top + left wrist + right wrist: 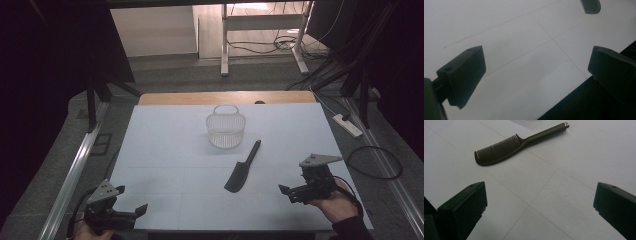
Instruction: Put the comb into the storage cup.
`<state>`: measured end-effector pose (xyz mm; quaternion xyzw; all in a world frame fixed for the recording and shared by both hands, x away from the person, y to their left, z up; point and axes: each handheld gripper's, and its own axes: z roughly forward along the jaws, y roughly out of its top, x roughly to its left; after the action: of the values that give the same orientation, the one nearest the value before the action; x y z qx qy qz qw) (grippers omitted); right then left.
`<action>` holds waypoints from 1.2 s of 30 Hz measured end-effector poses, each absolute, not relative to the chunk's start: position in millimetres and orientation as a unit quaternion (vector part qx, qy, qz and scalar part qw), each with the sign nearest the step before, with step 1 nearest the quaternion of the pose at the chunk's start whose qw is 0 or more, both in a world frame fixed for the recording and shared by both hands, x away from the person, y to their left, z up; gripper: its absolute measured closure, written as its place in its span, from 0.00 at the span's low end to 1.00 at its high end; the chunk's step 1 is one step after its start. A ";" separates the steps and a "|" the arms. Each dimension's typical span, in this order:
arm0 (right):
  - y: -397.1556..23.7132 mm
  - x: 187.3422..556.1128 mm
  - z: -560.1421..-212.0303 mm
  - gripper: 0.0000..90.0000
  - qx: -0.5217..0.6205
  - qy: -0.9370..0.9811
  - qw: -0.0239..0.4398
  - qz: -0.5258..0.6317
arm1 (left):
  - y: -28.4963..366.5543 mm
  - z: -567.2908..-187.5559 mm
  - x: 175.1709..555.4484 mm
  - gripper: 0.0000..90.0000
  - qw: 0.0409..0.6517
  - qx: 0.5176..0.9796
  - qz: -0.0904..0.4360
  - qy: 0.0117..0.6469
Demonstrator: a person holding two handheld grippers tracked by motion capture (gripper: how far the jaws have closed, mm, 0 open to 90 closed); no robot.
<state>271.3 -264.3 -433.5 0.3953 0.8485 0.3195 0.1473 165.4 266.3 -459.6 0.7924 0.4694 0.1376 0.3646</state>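
A black comb with a long handle lies flat on the white table, just right of centre, teeth end toward me. Behind it stands a small white mesh basket with a handle, upright and with nothing in it. My right gripper is held low near the front right, open, pointing left toward the comb's toothed end. In the right gripper view the comb lies ahead of the wide-open gripper. My left gripper hovers open at the front left corner; the comb's tip is far off.
The table's front edge runs under the left gripper's right jaw. Metal rails flank the table. A power strip and cables lie on the floor at the right. A wooden strip borders the far edge.
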 end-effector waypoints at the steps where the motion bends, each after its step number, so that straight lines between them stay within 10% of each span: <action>1: -263.0 272.3 -433.6 0.00 0.394 0.850 0.146 0.317 | 266.3 -459.6 165.4 0.03 0.365 0.792 0.137 0.470; 36: -215.2 322.3 -436.5 0.00 0.365 0.874 0.133 0.290 | 268.9 -459.8 165.8 0.03 0.370 0.788 0.133 0.474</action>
<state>322.3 -215.2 -436.5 0.3651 0.8745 0.2905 0.1326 165.8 268.9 -459.8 0.7878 0.4742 0.1327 0.3701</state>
